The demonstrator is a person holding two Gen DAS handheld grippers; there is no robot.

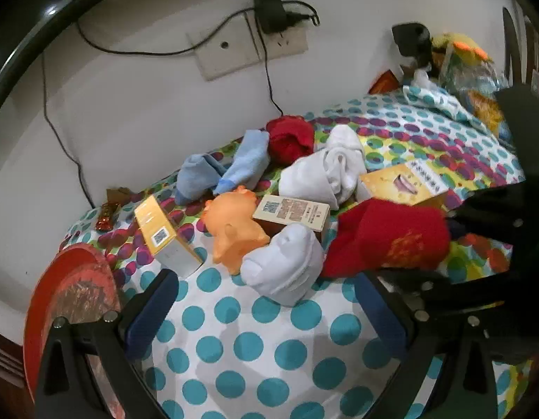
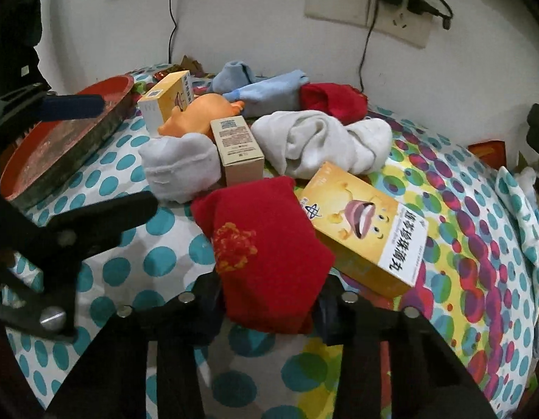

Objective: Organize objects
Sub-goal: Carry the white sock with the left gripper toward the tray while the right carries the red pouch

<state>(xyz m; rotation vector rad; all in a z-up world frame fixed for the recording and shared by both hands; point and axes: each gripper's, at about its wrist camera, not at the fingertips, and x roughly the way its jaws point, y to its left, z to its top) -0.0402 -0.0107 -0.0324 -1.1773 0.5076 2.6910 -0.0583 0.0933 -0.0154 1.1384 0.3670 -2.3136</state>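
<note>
Altogether: two red socks (image 2: pixel 269 255), three boxes (image 2: pixel 363 223), one toy (image 2: pixel 199 115).

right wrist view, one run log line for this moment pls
right gripper: shut on red sock | left gripper: open, empty, by white sock | tray: empty
</note>
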